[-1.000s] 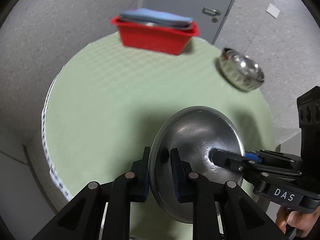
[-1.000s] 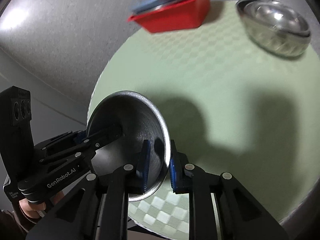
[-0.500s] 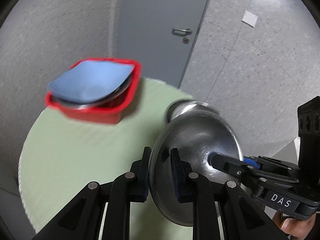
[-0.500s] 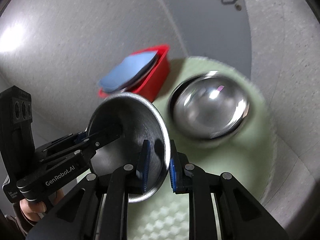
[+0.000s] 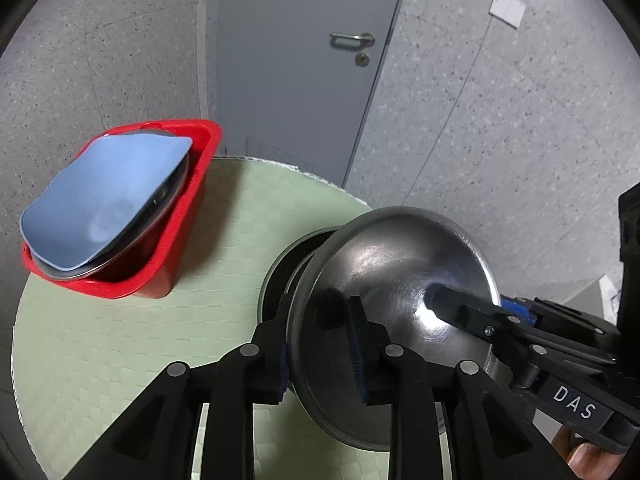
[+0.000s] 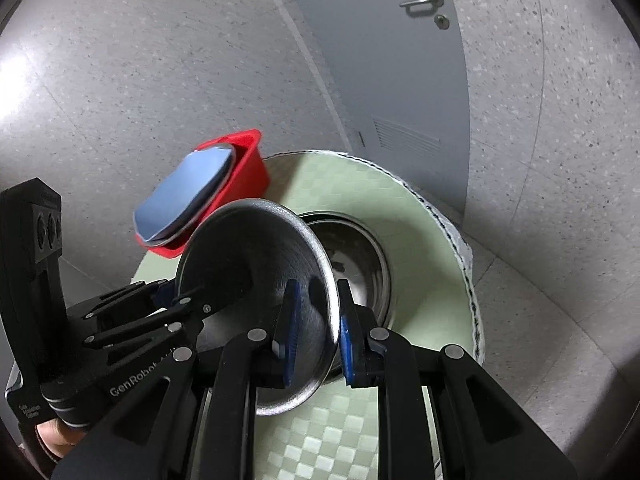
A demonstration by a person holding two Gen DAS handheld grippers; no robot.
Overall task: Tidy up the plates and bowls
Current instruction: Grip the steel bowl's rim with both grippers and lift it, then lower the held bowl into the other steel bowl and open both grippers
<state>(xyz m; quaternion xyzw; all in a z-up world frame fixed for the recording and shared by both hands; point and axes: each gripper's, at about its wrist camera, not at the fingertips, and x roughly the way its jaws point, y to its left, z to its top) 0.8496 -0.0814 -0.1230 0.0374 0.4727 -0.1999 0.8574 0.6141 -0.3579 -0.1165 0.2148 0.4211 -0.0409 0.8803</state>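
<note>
Where both wrist views meet, a steel bowl (image 5: 400, 280) held tilted on edge above the green checked table (image 5: 120, 340); left gripper (image 5: 320, 344) clamped on its rim, one blue-padded finger inside, one outside; right gripper (image 6: 316, 332) likewise closed on the opposite rim, wall pinched between the pads; lower edge of that bowl cut off behind the black finger linkages in both views. Just behind and beneath, a second steel bowl (image 6: 360, 256) resting on the table, mostly hidden by the held one; touching or apart, impossible to tell. Farther left, a red bin (image 5: 188, 216) near the table edge, holding a blue plate (image 5: 104, 204) tilted over a metal dish (image 5: 172, 196), only the dish's rim visible; remaining contents hidden. Beyond, a grey door (image 5: 304, 60) with handle.
</note>
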